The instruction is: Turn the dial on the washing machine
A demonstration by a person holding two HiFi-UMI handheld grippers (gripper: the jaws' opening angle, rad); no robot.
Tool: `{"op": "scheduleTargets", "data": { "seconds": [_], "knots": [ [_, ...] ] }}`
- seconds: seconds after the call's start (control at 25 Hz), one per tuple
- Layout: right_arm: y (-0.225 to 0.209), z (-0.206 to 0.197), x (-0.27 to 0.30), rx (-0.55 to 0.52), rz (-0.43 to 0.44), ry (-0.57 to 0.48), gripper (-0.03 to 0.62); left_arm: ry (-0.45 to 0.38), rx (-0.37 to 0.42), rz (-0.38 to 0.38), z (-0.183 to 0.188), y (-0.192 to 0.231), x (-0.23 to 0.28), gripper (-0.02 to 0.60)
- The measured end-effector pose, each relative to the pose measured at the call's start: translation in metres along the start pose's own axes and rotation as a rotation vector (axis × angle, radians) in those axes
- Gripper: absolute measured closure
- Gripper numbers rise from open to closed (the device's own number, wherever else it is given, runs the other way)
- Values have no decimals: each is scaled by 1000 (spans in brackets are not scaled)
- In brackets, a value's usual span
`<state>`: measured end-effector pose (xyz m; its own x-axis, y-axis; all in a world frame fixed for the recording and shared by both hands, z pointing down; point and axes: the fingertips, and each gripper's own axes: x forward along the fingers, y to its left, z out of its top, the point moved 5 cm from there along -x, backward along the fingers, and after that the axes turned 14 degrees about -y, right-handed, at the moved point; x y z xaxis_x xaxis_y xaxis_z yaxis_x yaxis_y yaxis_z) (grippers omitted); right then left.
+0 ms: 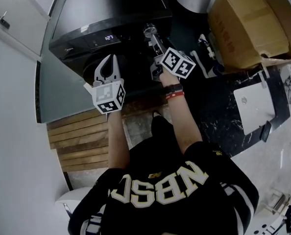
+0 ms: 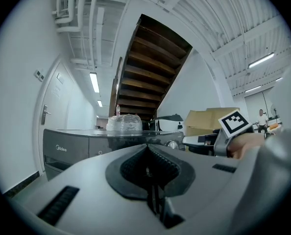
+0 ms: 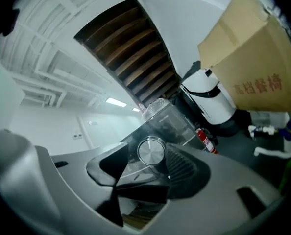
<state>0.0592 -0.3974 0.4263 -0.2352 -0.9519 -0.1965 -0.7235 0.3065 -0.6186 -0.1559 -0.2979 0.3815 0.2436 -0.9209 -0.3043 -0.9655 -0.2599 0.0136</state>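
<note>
The dark washing machine [image 1: 111, 13] fills the top of the head view, its display lit. Its silver dial [image 1: 149, 31] sits at the right end of the control panel. My right gripper [image 1: 152, 35] is rolled sideways and shut on that dial. In the right gripper view the dial [image 3: 151, 152] faces me between the two pads, with the ribbed pad [image 3: 177, 163] against its right side. My left gripper [image 1: 110, 58] hangs shut and empty in front of the machine's door, left of the dial. In the left gripper view the dial [image 2: 172, 144] shows beyond the closed jaws.
Cardboard boxes [image 1: 248, 23] stand right of the machine, with a white flat device [image 1: 253, 104] on the dark floor below them. Wooden slats [image 1: 82, 141] lie at the lower left. A plastic-wrapped bundle [image 2: 125, 122] rests on the machine's top. A red fire extinguisher [image 3: 204, 137] stands behind.
</note>
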Motion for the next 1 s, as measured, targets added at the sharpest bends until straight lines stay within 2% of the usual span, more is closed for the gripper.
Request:
{"op": "scheduleTargets", "data": {
  "seconds": [0.2, 0.52, 0.84, 1.0],
  "knots": [
    [20, 3, -31, -242, 80, 28, 382, -7, -7, -9, 7, -7, -12, 568],
    [46, 8, -76, -483, 162, 26, 471, -20, -2, -17, 20, -20, -36, 568],
    [64, 13, -111, -588, 203, 16, 553, -17, 14, -12, 21, -21, -59, 568],
    [64, 14, -123, -587, 206, 11, 586, -24, 23, -29, 26, -28, -65, 568]
  ]
}}
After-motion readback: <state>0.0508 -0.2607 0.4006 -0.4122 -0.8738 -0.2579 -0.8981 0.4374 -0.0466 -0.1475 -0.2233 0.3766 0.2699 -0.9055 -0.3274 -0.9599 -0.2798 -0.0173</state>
